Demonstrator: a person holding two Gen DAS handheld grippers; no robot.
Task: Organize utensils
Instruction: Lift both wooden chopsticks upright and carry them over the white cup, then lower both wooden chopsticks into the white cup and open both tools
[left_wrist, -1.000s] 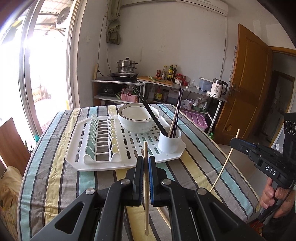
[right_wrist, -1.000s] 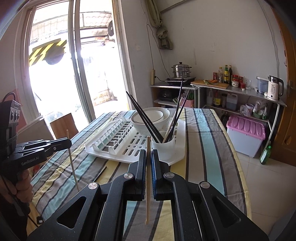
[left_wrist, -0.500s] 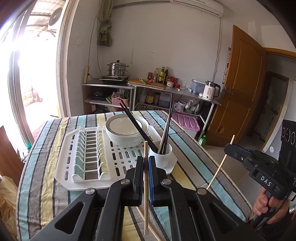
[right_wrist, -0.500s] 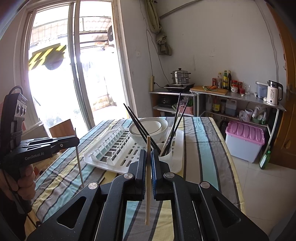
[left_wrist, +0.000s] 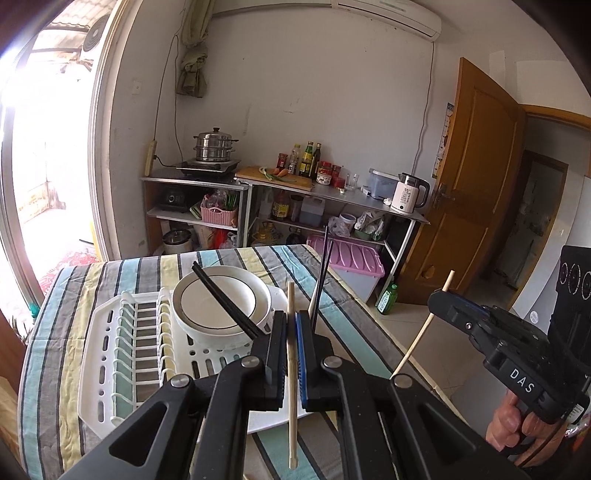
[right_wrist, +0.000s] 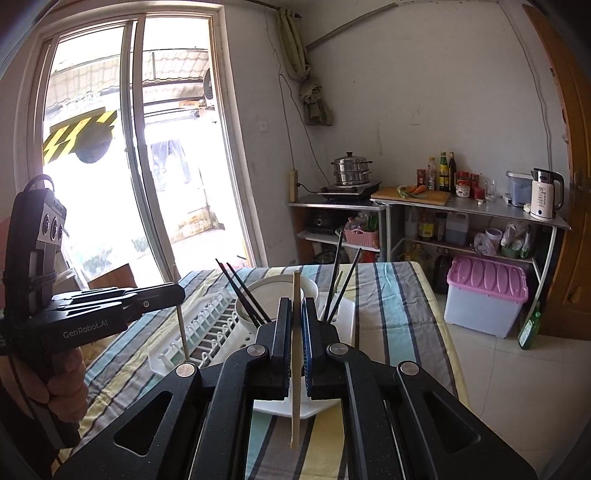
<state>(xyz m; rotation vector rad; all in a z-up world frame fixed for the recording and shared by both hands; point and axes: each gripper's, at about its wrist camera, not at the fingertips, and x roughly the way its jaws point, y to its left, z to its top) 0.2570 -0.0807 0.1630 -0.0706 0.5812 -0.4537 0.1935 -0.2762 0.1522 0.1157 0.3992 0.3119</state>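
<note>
My left gripper (left_wrist: 291, 325) is shut on a light wooden chopstick (left_wrist: 291, 406), held upright above the white dish rack (left_wrist: 107, 369). My right gripper (right_wrist: 294, 314) is shut on another wooden chopstick (right_wrist: 295, 413), also upright. Each gripper shows in the other's view: the right one (left_wrist: 439, 301) with its chopstick (left_wrist: 421, 332), the left one (right_wrist: 177, 293) with its chopstick (right_wrist: 181, 332). Black chopsticks (left_wrist: 225, 306) stand in a white cup on the rack, mostly hidden behind my fingers. A white bowl (left_wrist: 218, 302) sits on the rack beside them.
The rack lies on a table with a striped cloth (left_wrist: 55, 332). Behind stand metal shelves (left_wrist: 332, 195) with a steamer pot, bottles and a kettle. A pink-lidded bin (right_wrist: 484, 291) is on the floor at right. A glass door (right_wrist: 110, 166) is at left.
Both grippers have risen and moved forward over the rack, each still holding its chopstick. The cup is now hidden behind my fingers.
</note>
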